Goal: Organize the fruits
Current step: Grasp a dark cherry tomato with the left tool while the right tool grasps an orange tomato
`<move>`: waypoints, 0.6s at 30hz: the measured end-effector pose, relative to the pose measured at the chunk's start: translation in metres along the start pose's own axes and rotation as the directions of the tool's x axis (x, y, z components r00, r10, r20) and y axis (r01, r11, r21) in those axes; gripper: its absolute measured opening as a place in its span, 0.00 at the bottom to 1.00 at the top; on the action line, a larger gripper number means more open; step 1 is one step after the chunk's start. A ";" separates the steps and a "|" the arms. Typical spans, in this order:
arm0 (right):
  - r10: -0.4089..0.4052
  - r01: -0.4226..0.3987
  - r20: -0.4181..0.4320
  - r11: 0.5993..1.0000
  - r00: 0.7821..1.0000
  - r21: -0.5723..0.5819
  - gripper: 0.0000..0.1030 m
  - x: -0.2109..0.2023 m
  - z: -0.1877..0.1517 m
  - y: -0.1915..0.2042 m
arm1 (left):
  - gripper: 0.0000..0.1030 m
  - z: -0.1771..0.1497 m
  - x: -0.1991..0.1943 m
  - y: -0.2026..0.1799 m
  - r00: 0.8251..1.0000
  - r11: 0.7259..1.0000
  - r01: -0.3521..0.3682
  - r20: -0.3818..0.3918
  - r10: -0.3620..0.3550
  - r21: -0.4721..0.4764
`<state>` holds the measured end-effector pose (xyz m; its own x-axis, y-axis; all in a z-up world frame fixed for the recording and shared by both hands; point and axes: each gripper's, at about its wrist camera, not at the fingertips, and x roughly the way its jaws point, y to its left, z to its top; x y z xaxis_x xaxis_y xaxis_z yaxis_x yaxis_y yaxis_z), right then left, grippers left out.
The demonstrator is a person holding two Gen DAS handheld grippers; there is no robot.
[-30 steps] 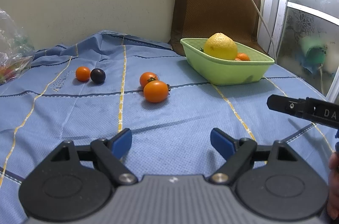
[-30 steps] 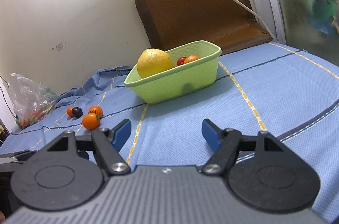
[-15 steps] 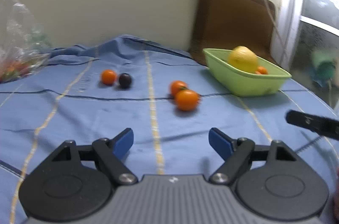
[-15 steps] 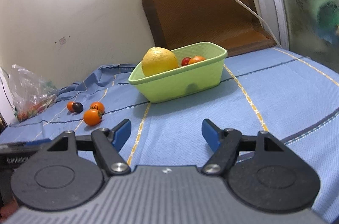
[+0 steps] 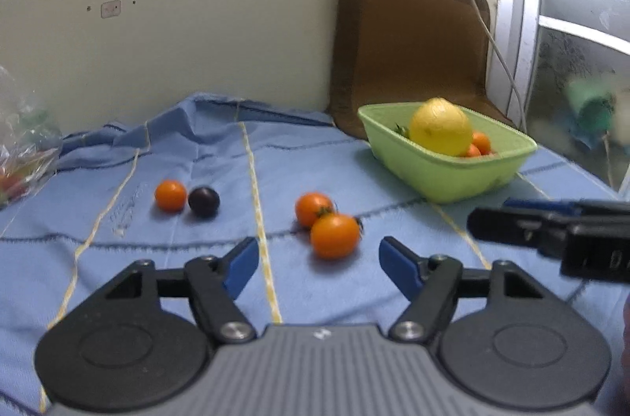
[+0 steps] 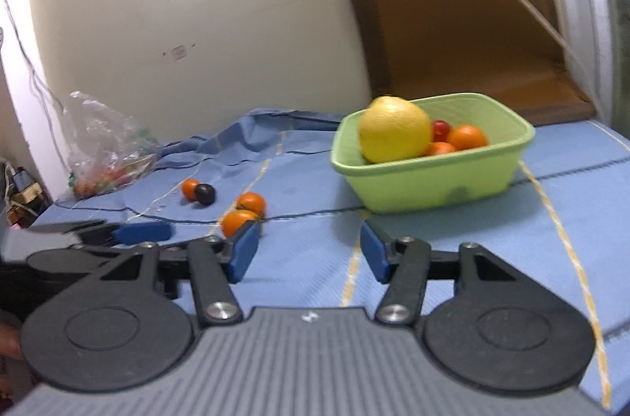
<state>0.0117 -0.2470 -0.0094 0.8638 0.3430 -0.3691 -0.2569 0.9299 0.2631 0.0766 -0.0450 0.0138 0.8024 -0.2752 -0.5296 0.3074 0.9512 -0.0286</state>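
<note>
A green basket [image 5: 453,175] [image 6: 433,179] holds a big yellow citrus [image 5: 440,132] [image 6: 395,129] and small orange and red fruits. On the blue cloth lie two orange tomatoes [image 5: 334,235] [image 5: 314,209], also in the right wrist view [image 6: 236,222] [image 6: 252,203], and farther left an orange fruit [image 5: 170,195] [image 6: 190,188] touching a dark plum [image 5: 203,201] [image 6: 205,194]. My left gripper [image 5: 319,268] is open and empty, just short of the nearest tomato. My right gripper [image 6: 309,252] is open and empty, short of the basket; it shows at the right in the left wrist view [image 5: 551,231].
A clear plastic bag [image 6: 106,148] with more fruit lies at the far left by the wall. A brown cushion [image 5: 409,49] leans against the wall behind the basket. A white cable [image 5: 484,18] hangs from a wall socket. A window frame borders the right side.
My left gripper has moved forward toward the two orange tomatoes. My right gripper has turned left and moved closer to the basket and the left gripper.
</note>
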 end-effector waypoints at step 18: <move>0.067 -0.093 -0.151 0.981 0.986 -0.169 0.51 0.073 0.006 0.044 | 0.43 0.044 0.073 0.109 0.986 0.944 0.022 -0.150 -0.075 -0.330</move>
<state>0.0661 -0.1820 -0.0193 0.7690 0.4210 -0.4811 -0.4059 0.9029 0.1415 0.1912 0.0328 0.0095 0.6913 -0.3216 -0.6470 0.1389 0.9379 -0.3178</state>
